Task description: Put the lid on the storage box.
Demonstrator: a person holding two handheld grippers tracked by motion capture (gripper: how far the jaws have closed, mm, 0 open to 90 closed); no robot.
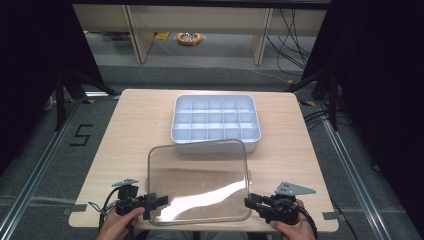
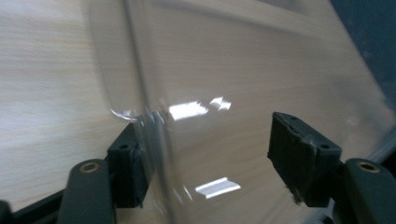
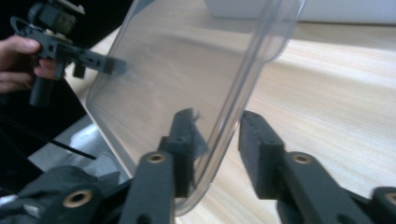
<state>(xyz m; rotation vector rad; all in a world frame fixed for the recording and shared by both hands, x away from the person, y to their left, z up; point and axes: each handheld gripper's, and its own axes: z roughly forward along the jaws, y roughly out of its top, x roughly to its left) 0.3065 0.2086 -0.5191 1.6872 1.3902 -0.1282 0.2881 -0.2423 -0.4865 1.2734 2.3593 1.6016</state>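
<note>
Clear lid lifted off the table, tray uncovered; right gripper clamps its edge; left gripper straddles it, half open.

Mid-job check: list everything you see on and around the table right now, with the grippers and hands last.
clear lid: one, see-through plastic, near half of the table, its far edge at the tray, lifted at the near corners.
divided tray: one, pale grey-blue, many compartments with nothing seen in them, middle of the far half of the table.
table: one, light wood.
yellow ring: one, on the floor beyond the table; too small to name.
left gripper: one, black, at the lid's near left corner; lid edge between its jaws, one jaw against it, the other apart.
right gripper: one, black, at the lid's near right corner, lid rim between its jaws.
hands: two, at the near edge, one on each gripper.
</note>
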